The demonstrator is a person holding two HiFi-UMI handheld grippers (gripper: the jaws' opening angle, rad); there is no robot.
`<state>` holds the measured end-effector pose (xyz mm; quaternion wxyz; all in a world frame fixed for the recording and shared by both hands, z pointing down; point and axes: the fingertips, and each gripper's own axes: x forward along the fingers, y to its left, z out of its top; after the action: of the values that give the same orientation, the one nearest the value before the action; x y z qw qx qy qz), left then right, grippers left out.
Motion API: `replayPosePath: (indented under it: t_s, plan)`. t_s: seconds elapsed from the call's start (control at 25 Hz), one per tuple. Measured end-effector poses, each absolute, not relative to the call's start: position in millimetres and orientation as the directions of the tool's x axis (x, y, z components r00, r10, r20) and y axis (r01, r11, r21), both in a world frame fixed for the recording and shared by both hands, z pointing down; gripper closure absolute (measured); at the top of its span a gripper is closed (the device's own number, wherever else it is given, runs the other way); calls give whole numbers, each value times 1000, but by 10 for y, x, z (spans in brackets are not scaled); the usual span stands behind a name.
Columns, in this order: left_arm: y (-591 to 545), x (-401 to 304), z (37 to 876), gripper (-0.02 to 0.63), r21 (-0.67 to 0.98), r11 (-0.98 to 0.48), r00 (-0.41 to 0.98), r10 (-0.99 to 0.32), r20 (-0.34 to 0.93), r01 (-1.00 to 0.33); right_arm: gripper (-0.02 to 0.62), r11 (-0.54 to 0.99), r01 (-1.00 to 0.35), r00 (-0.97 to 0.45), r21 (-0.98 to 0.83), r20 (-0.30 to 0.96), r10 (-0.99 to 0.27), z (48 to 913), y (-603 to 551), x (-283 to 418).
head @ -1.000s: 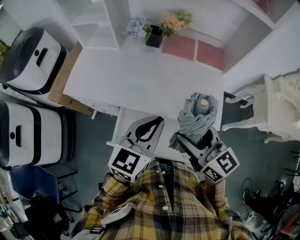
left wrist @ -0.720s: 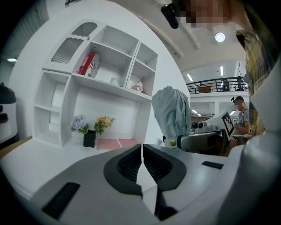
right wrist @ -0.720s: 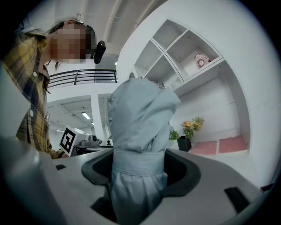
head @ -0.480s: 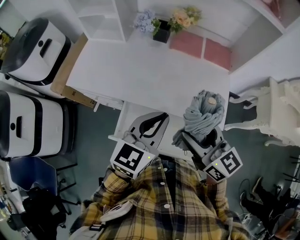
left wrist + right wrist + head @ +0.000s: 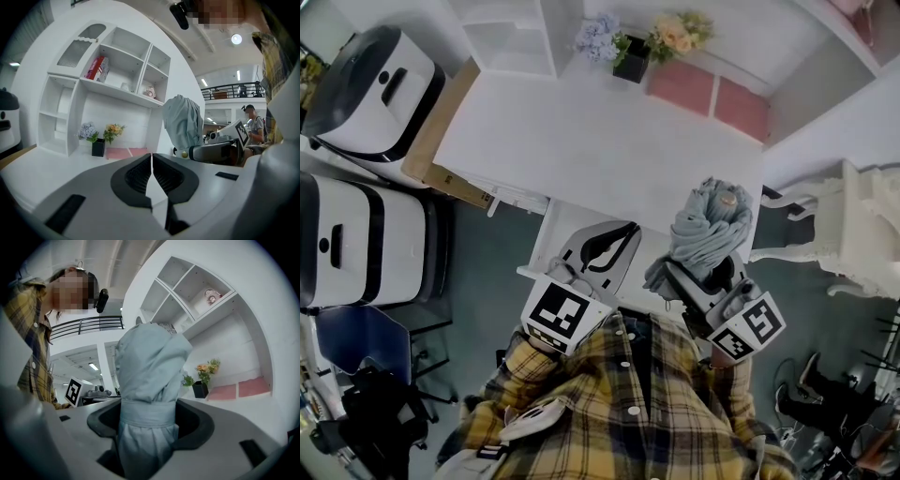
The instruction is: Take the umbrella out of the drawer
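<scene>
The folded grey-blue umbrella (image 5: 708, 230) stands upright over the desk's front right edge, with my right gripper (image 5: 701, 279) shut round its lower part. In the right gripper view the umbrella (image 5: 147, 376) fills the gap between the jaws of the right gripper (image 5: 149, 420), its strap band level with them. The white drawer (image 5: 549, 234) is pulled out under the desk front. Over it hangs my left gripper (image 5: 602, 249), shut and holding nothing. The left gripper view has the left gripper (image 5: 151, 164) with its pads together and the umbrella (image 5: 183, 124) to their right.
A white desk top (image 5: 581, 141) carries a black flower pot (image 5: 633, 58) and pink pads (image 5: 712, 94) at the back. White shelves (image 5: 112, 79) rise behind it. Two white machines (image 5: 366, 103) and a cardboard box (image 5: 441, 131) stand left, a white chair (image 5: 853, 225) right.
The right gripper with the umbrella has drifted slightly to the right and toward the desk. The left gripper has stayed shut over the drawer.
</scene>
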<state>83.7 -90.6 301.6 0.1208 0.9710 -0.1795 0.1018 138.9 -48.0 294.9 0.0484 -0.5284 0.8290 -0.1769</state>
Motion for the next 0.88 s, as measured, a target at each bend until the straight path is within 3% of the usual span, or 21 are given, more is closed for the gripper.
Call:
replayPosePath:
  t_s: [0.88]
  plan:
    - [-830,916,2942,575,181,-927,933,-287,219,-328,285,406,-850,-466,-335,121,-876,2977,-452,1357]
